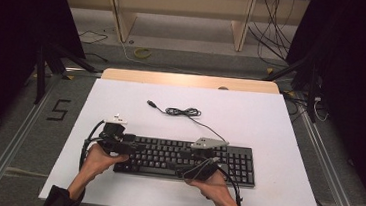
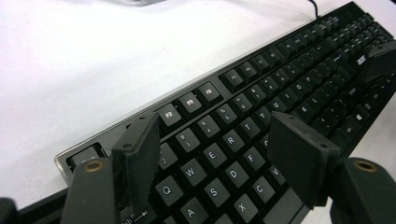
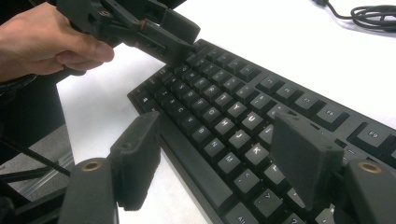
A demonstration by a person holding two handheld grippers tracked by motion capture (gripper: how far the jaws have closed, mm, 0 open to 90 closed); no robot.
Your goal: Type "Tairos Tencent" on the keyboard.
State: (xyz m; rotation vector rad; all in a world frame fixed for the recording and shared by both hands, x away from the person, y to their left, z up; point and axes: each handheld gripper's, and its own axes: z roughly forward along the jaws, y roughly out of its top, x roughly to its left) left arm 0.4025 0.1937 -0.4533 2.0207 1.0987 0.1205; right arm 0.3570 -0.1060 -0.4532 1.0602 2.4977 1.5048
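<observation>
High view puts the keyboard (image 1: 186,159) near the table's (image 1: 270,120) front edge. I have both grippers, left (image 1: 129,143) and right (image 1: 191,159), spread wide over it, empty. Rigid, light, probably slippery: I'd grip its end edges.

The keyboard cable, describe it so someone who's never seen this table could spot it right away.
Start at the white board covering the table, then find the black keyboard near its front edge. The cable leaves the keyboard's back edge and runs toward the far left, bunched into a small coil midway and ending in a loose plug. It is the one thin black line lying on the bare white surface.
</observation>
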